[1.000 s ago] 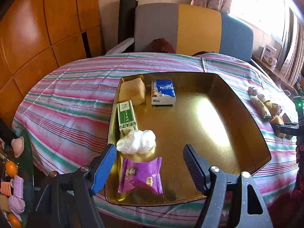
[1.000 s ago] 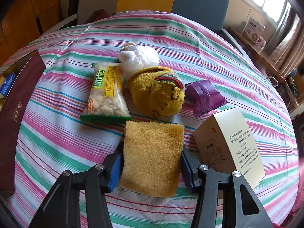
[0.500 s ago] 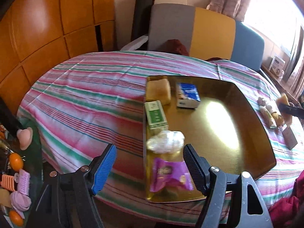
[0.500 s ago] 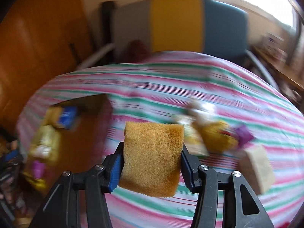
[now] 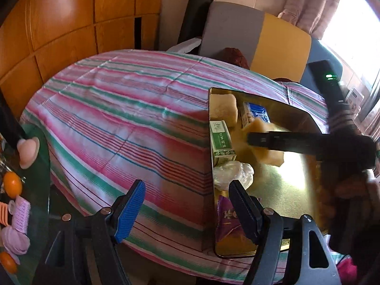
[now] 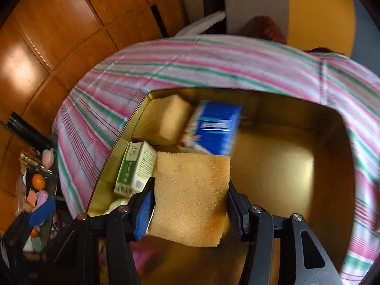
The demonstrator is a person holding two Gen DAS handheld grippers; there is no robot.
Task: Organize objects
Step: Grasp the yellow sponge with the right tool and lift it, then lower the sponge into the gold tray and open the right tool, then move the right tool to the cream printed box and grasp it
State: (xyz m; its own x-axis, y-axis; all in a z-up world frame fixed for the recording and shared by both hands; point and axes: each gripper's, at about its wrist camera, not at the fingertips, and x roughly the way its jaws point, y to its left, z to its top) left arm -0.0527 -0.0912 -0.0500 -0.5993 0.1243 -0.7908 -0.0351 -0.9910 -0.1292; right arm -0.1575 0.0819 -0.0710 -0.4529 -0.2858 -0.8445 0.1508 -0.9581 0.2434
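Holding yellow sponge (image 6: 191, 198) in right gripper (image 6: 190, 204), jaws easing apart, pads still touching it, over gold tray (image 6: 273, 178) | left gripper (image 5: 187, 210) spread, empty, tray at its 3 o'clock | tray: 1 second sponge (image 6: 167, 118), 1 blue box (image 6: 215, 128), 1 green box (image 6: 136, 168), 1 white bag (image 5: 231, 173), 1 purple packet (image 5: 226, 217) | striped tablecloth (image 5: 123, 123), wood-panelled wall (image 5: 71, 23) at 11 o'clock
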